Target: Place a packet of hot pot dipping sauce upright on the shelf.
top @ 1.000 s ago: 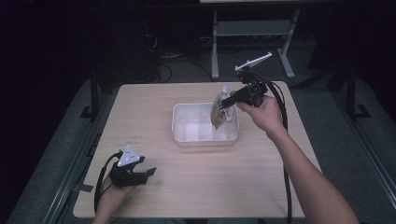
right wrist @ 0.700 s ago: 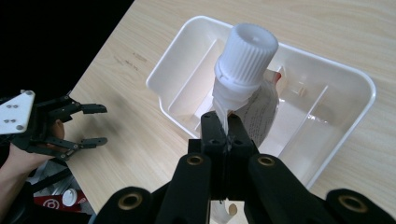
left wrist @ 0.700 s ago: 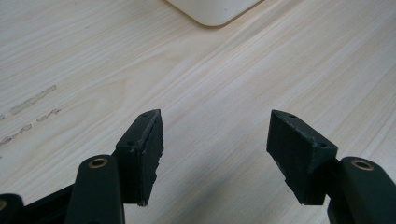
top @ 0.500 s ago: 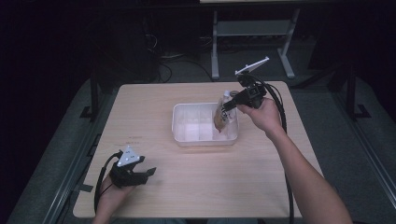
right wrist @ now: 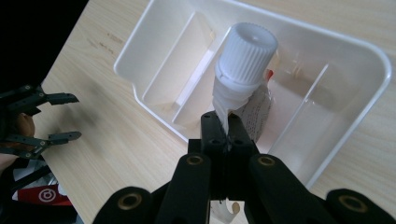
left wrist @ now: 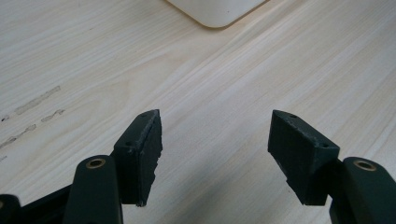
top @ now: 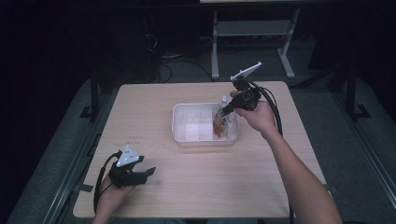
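Note:
A soft pouch [top: 220, 122] with a white screw cap [right wrist: 247, 53] and a brownish body hangs upright in the right end of a white divided bin [top: 176, 126]. My right gripper [top: 227, 109] is shut on the pouch's crumpled white neck just below the cap, and the right gripper view shows the jaws [right wrist: 223, 126] pinching that thin fold above the bin [right wrist: 369, 51]. Whether the pouch's bottom touches the bin floor is hidden. My left gripper [top: 147, 173] rests on the table near the front left, open with nothing between its fingers [left wrist: 140, 149].
The wooden table [top: 261, 186] has bare room in front of and left of the bin. A corner of the bin [left wrist: 217, 11] lies well ahead of the left jaws. A metal frame [top: 252, 32] stands on the floor beyond the table's far edge.
My right gripper has come down with the pouch, lowering it deeper into the bin's right end. The left gripper has stayed where it was.

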Tool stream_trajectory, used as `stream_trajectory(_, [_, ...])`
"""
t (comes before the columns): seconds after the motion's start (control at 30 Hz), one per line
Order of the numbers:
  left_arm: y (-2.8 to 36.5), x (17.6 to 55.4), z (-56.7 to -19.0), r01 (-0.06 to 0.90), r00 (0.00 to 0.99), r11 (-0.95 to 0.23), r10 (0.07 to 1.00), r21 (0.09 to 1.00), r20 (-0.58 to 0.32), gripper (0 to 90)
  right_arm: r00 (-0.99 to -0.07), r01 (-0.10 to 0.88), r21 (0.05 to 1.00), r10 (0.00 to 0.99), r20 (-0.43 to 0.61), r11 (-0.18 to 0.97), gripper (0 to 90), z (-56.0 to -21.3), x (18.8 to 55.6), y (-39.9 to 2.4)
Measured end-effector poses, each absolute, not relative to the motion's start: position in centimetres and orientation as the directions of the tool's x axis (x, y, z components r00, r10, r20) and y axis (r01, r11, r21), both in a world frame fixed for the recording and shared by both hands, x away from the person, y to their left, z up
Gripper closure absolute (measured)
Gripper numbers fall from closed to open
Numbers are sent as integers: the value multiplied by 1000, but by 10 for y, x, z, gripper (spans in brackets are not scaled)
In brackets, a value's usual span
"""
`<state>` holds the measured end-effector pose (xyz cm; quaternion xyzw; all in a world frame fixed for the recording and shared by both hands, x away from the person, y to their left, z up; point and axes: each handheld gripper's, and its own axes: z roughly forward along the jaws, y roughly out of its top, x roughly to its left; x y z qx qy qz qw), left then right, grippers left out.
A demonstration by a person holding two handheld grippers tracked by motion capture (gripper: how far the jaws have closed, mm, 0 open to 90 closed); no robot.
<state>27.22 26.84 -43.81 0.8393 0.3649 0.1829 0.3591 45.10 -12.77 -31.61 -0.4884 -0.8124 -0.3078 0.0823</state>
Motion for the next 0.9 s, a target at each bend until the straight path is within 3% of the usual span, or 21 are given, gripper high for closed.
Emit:
stream_trajectory(0.2, [269, 272, -438, 481, 664, -470, 746, 740, 42, 347, -487, 862, 382, 755, 439, 333, 882, -326, 457, -125])
stream_trajectory(0.6, [269, 273, -438, 483, 664, -471, 746, 738, 42, 347, -465, 860, 428, 771, 435, 277, 779, -328, 462, -126])
stream_trajectory(0.9, [269, 272, -438, 481, 665, -471, 746, 739, 43, 343, -461, 859, 439, 770, 441, 264, 756, -328, 462, -130])
